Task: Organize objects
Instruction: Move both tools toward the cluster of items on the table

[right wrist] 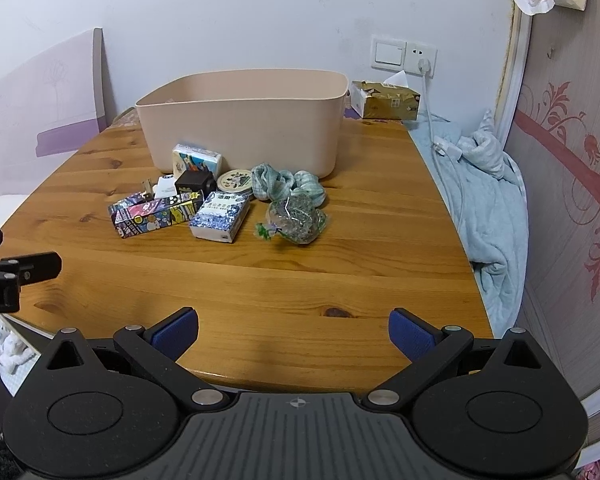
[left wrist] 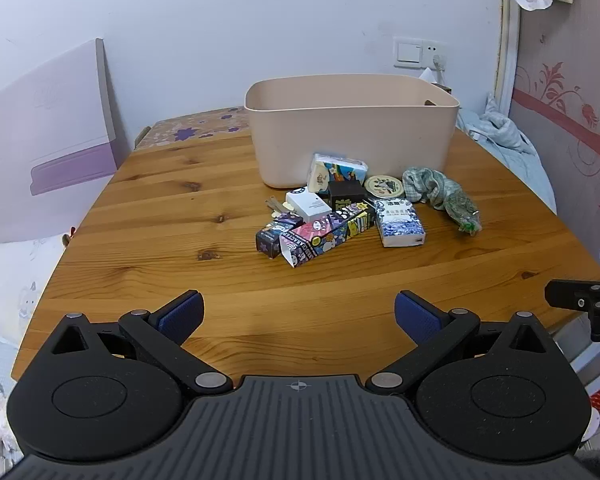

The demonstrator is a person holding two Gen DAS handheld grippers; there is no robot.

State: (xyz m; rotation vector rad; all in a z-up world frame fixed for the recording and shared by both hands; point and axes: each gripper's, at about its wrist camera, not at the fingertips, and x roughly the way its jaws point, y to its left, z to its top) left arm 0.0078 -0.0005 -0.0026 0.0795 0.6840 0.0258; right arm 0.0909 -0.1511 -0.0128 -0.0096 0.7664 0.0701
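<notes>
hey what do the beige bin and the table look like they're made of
The beige bin looks like matte moulded plastic: smooth seamless walls, rounded corners, rolled rim. The table looks like varnished pine planks: visible knots, grain lines and a soft sheen, though a veneer can't be ruled out.

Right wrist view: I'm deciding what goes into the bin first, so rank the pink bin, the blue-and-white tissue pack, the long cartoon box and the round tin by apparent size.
1. pink bin, by far the largest
2. long cartoon box and blue-and-white tissue pack: too close to rank
3. round tin, partly hidden
</notes>
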